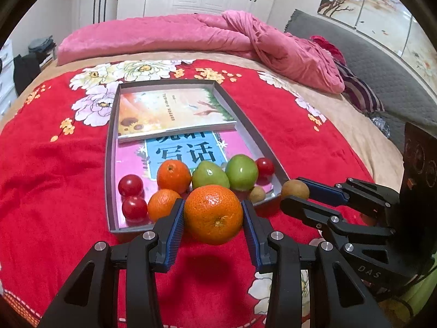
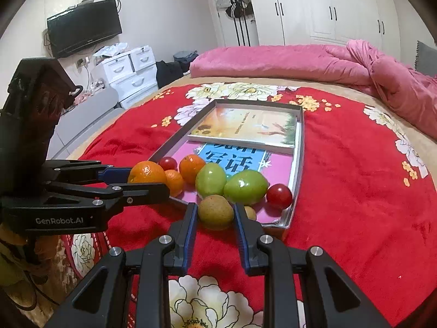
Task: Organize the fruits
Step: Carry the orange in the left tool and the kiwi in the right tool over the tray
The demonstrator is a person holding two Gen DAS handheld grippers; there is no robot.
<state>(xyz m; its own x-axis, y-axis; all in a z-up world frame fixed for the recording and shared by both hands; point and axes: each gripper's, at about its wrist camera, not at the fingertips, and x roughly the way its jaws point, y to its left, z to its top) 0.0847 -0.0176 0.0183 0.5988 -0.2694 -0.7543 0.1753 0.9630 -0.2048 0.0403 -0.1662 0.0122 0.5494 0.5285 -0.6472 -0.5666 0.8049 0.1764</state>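
Red floral blanket (image 1: 54, 191), grey tray, and a fruit clamped in each gripper.

Largest first: the shallow tray (image 1: 112, 142) lies lengthwise toward 12 o'clock, books at its far end, fruit along the near rim. Left gripper (image 1: 213, 218) pinches a big orange (image 1: 213, 214) just short of that rim (lifted, judging by its shadow). Right gripper (image 2: 215, 213) clasps a small brown fruit (image 2: 215, 211), likely a kiwi, near the tray's right corner; for both, the drop spot lies at 12 o'clock, about equally near.
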